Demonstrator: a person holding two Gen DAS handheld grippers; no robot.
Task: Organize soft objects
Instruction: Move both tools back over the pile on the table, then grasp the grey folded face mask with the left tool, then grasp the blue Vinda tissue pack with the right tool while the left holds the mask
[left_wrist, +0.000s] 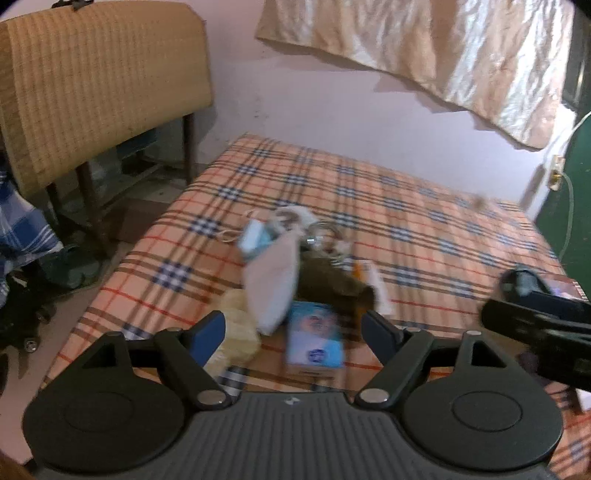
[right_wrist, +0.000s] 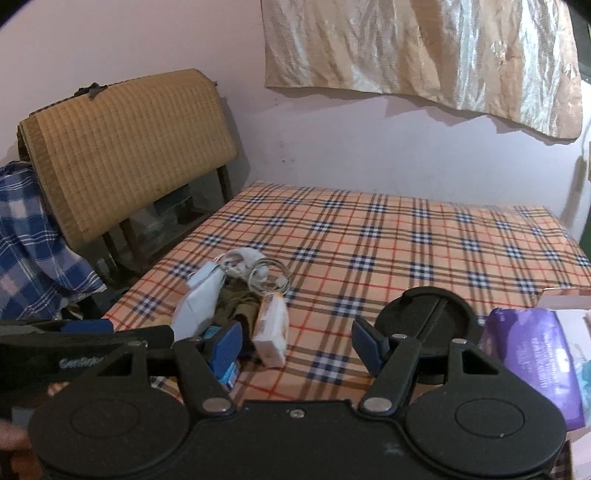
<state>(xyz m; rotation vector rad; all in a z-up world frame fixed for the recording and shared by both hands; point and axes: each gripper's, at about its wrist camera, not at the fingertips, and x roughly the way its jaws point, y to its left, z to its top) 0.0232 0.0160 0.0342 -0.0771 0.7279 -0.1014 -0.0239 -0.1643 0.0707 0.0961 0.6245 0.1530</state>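
Observation:
A small heap lies on the plaid bed (left_wrist: 406, 206): a pale fabric mask (left_wrist: 271, 273), a dark olive cloth (left_wrist: 328, 278), a cream plush piece (left_wrist: 238, 325), a blue tissue box (left_wrist: 314, 338) and white cables (left_wrist: 321, 232). My left gripper (left_wrist: 293, 330) is open and empty, just before the heap, its fingers on either side of the tissue box. My right gripper (right_wrist: 295, 341) is open and empty, to the right of the heap. In the right wrist view the mask (right_wrist: 197, 301), the olive cloth (right_wrist: 238, 306) and a small orange-white box (right_wrist: 273, 334) show.
A woven mat (right_wrist: 122, 147) hangs over a wooden frame left of the bed. A blue checked cloth (right_wrist: 33, 236) hangs at far left. A purple packet (right_wrist: 532, 354) and a black round object (right_wrist: 424, 314) lie at the bed's right front. A pink wall stands behind.

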